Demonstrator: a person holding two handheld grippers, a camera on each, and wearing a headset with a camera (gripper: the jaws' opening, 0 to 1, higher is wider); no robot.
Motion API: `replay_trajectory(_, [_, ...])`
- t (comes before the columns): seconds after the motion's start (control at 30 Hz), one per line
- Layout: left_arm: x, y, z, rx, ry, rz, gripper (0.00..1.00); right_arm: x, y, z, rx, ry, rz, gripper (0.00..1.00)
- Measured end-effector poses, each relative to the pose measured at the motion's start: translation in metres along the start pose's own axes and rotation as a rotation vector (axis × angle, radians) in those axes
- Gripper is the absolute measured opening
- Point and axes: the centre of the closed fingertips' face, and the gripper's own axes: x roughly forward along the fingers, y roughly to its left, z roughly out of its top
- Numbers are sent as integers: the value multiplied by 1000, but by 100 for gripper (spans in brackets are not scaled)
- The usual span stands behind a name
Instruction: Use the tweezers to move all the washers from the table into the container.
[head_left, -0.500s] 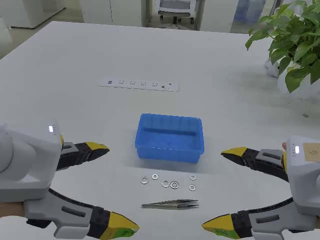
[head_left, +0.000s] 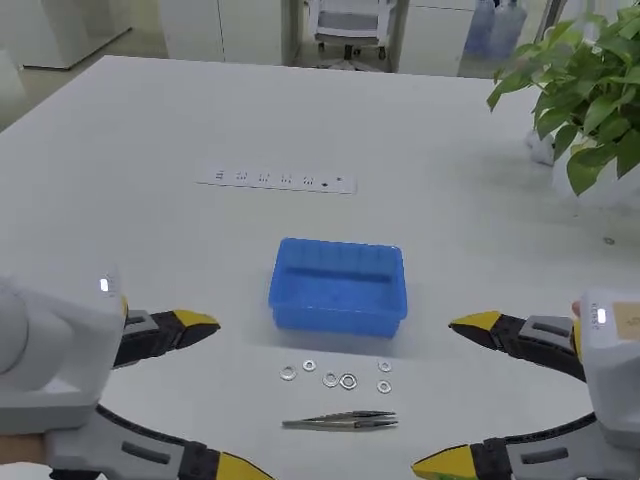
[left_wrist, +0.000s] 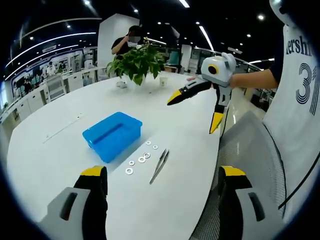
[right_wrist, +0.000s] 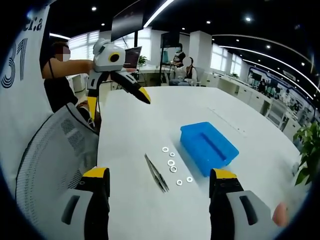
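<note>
I see L gripper and R gripper, jaws spread wide, nothing held, flanking the tweezers. Tweezers lie on the white table, six washers just beyond, blue container behind those.

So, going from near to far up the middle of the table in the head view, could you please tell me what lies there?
tweezers → washers → container → power strip
</note>
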Motion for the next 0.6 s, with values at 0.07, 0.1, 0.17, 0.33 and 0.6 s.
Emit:
replay_trajectory(0.07, [-1, 1, 1, 0, -1, 4, 97, -1, 0, 0, 3, -2, -2, 82])
replay_trajectory(0.1, [-1, 2, 2, 2, -1, 6, 97, -1, 0, 1, 5, -5, -3, 82])
replay_trajectory(0.17, [-2, 2, 4, 7, -7, 9, 97, -1, 0, 3, 12, -12, -6, 82])
replay_trajectory(0.33, [-2, 0, 3, 15, 3, 6, 97, -3, -1, 3, 10, -13, -14, 82])
replay_trajectory(0.6, [-3, -1, 3, 21, 12, 6, 97, -7, -2, 3, 18, -19, -24, 82])
